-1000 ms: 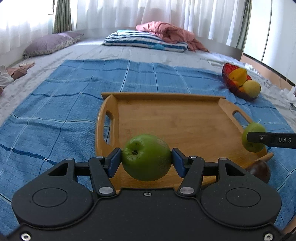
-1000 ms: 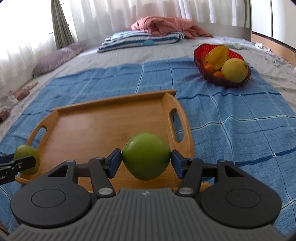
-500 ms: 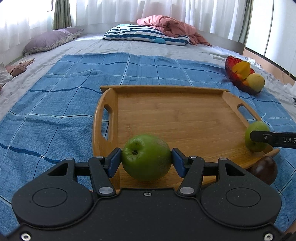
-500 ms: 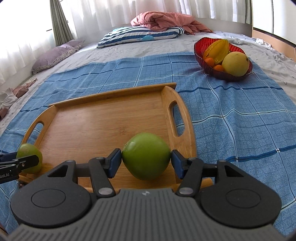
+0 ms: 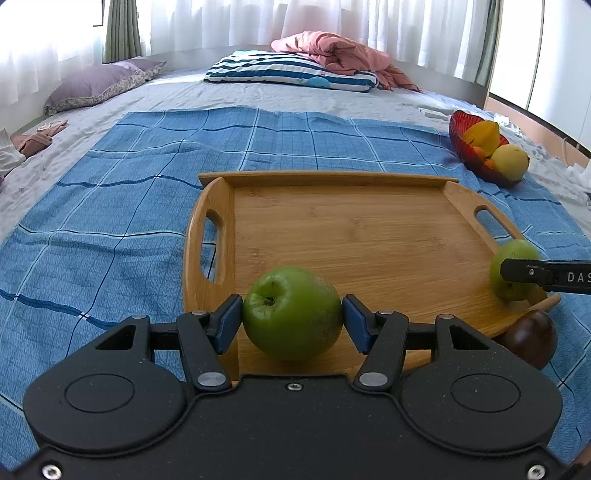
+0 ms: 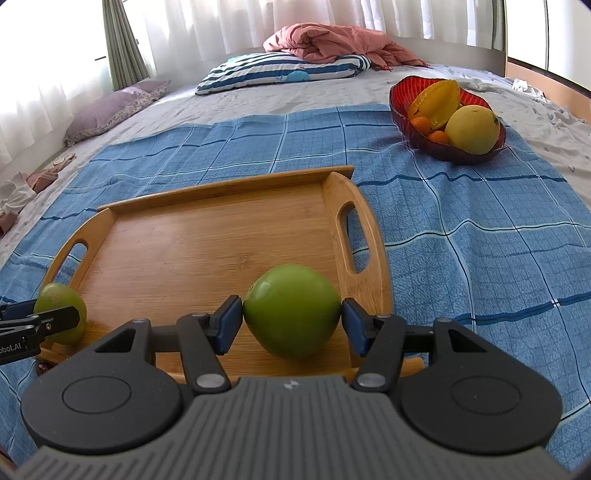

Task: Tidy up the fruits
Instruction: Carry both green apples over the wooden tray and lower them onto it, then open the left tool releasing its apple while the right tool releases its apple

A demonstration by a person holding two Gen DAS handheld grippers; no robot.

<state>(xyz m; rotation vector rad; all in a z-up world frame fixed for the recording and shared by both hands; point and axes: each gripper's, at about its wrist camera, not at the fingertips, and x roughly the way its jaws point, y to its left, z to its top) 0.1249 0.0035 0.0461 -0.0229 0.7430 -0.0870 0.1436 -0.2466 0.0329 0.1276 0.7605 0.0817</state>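
bright window backlight, fisheye-warped edges

Striped pillow (image 5: pixel 291 72), pink blanket (image 5: pixel 336 48) (crumpled), curtains (image 5: pixel 258 18)

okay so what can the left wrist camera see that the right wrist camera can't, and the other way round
Only the left wrist view shows the dark brown fruit lying off the wooden tray's near right corner, and the stem dimple on the left gripper's green apple.

Only the right wrist view shows the small oranges in the red bowl clearly.

Both show the tray, the bowl's star fruit, and the right gripper shut on a second green apple.
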